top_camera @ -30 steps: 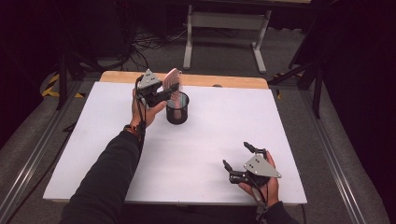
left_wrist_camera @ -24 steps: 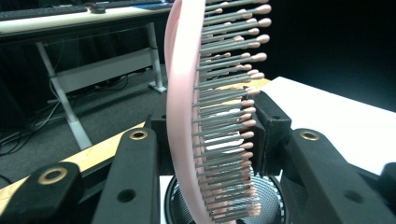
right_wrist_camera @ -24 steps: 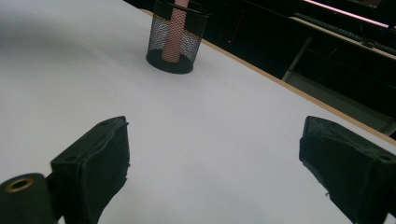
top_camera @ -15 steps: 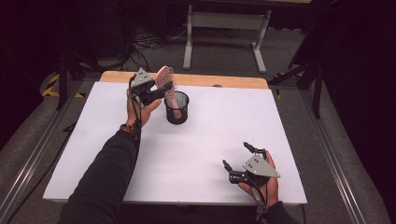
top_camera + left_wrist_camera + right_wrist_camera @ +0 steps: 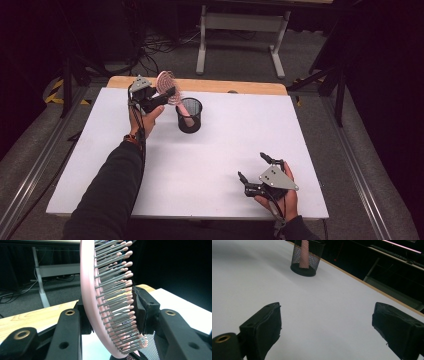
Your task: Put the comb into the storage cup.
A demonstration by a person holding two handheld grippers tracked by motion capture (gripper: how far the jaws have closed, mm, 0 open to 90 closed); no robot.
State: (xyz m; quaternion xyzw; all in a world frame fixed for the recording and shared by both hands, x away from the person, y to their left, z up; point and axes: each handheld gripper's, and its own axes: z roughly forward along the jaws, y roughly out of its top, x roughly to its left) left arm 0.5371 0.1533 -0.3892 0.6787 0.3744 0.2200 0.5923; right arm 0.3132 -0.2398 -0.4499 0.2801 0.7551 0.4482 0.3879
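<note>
Hairbrush (image 5: pixel 166 86) handle inside mesh cup (image 5: pixel 189 115) on white table (image 5: pixel 210 165), left gripper (image 5: pixel 159 98) loosening.

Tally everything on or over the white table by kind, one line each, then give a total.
Pink hairbrush: 1, handle down in the cup
Black mesh cup: 1
Handheld grippers: 2, left gripper with jaws at the brush head, right gripper with jaws apart over the table
Total: 4
</note>
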